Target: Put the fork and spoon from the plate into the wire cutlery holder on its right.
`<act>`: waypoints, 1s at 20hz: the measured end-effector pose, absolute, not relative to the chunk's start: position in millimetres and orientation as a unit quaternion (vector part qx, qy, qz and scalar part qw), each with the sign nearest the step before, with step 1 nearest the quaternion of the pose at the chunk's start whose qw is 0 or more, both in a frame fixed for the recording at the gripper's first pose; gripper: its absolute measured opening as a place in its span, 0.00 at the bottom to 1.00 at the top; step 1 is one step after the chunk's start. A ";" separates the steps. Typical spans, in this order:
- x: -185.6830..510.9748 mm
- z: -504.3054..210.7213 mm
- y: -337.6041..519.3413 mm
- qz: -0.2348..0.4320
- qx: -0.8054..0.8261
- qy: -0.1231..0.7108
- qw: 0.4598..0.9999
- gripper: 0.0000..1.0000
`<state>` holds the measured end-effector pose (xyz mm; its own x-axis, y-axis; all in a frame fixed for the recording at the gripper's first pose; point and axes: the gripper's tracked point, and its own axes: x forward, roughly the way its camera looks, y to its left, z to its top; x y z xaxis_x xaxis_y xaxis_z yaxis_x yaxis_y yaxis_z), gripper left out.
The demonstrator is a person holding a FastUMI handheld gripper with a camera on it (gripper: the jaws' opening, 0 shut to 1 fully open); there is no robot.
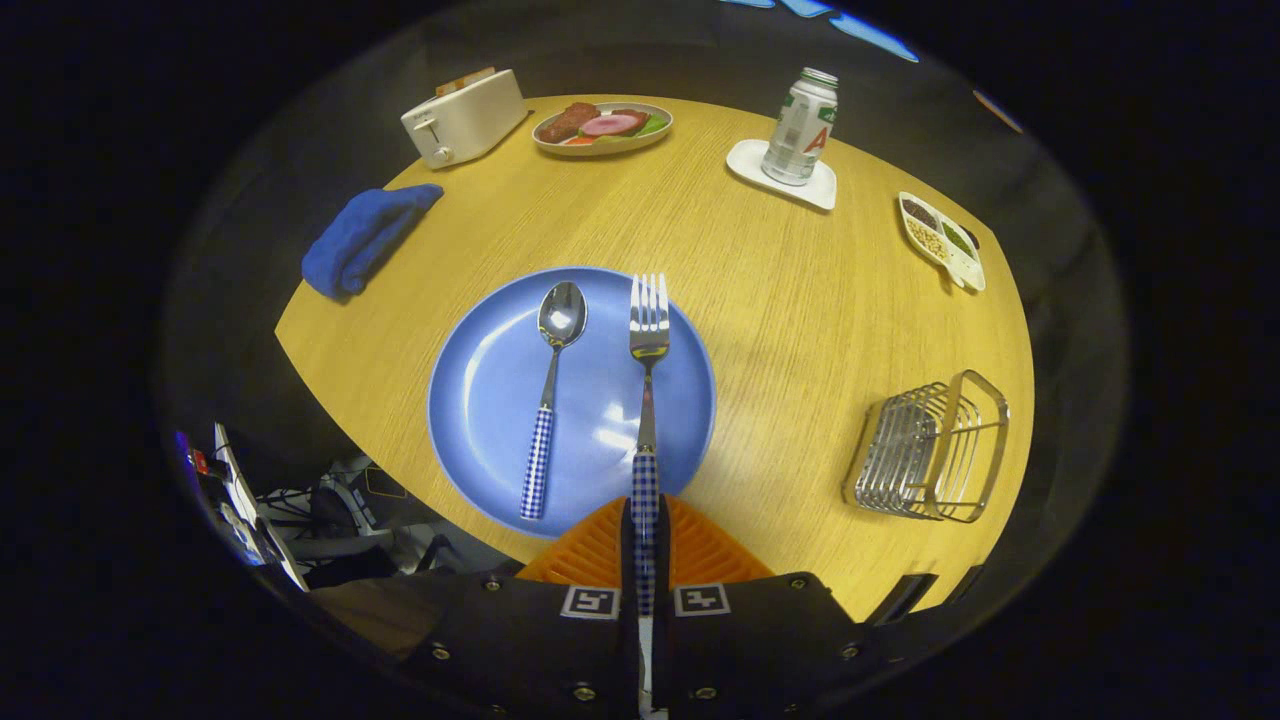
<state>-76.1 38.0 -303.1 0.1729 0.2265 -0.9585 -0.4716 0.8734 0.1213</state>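
Round blue plate (pixel 480 400) at frame centre on the wooden table (pixel 800 300); wire cutlery holder (pixel 930 450) well apart at right centre, chromed, open-topped. Fork (pixel 648 400) lying along the plate's right half, tines toward the top of the frame, shiny steel with a blue-checked handle; spoon (pixel 552 400) just to its left, same pattern. Gripper (pixel 645 560) at bottom centre, orange fingers (pixel 590 555) closed narrow on the fork's handle end. Probably light, stiff, slick on the steel; checked handle likely the surest hold. Held so far back, likely to droop or swing at the tines.
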 end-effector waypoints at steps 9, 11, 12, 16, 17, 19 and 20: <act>-81.2 -248.1 -41.4 0.208 -0.088 0.616 0.755 0.06; -84.7 -238.4 -60.2 0.203 -0.082 0.624 0.750 0.06; -86.5 -233.2 -71.6 0.199 -0.082 0.629 0.747 0.06; -88.6 -223.2 -114.4 0.184 -0.092 0.644 0.737 0.06; -88.1 -221.8 -122.5 0.180 -0.088 0.651 0.732 0.06; -88.2 -219.9 -136.3 0.175 -0.080 0.662 0.724 0.06; -88.4 -220.8 -142.4 0.171 -0.082 0.668 0.720 0.06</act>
<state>-88.4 -142.4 -220.8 0.0502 0.1368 -0.9893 -0.3561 0.9279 0.1103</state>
